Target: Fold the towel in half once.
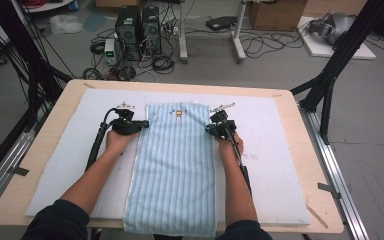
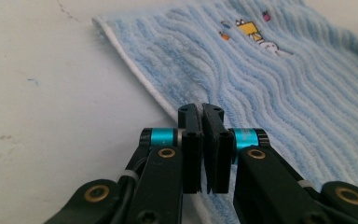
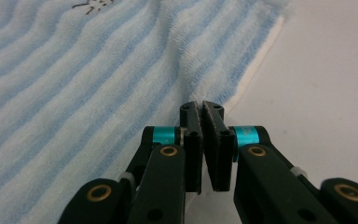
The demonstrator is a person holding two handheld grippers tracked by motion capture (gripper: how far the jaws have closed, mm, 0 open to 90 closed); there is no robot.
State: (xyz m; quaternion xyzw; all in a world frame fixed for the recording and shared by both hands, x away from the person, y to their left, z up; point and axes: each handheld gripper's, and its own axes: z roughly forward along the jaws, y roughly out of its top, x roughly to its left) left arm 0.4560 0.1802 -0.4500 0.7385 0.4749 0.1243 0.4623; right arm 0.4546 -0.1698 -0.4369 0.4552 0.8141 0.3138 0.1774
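Jaws of both grippers pinch towel (image 1: 177, 165) edges.

1. Towel (image 1: 176, 165) lies lengthwise down the middle of the mat (image 1: 55, 165), which covers the surface (image 1: 310, 220); near end overhangs the front edge.
2. Left gripper (image 1: 141, 123) at the towel's left edge, far end.
3. Right gripper (image 1: 211, 127) at the right edge, opposite.
4. Computer towers (image 1: 137, 30) on the floor behind the surface.

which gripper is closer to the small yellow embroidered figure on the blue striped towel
Left, slightly. The left gripper sits at the towel's left edge; the right gripper sits at its right edge, slightly farther from the figure.
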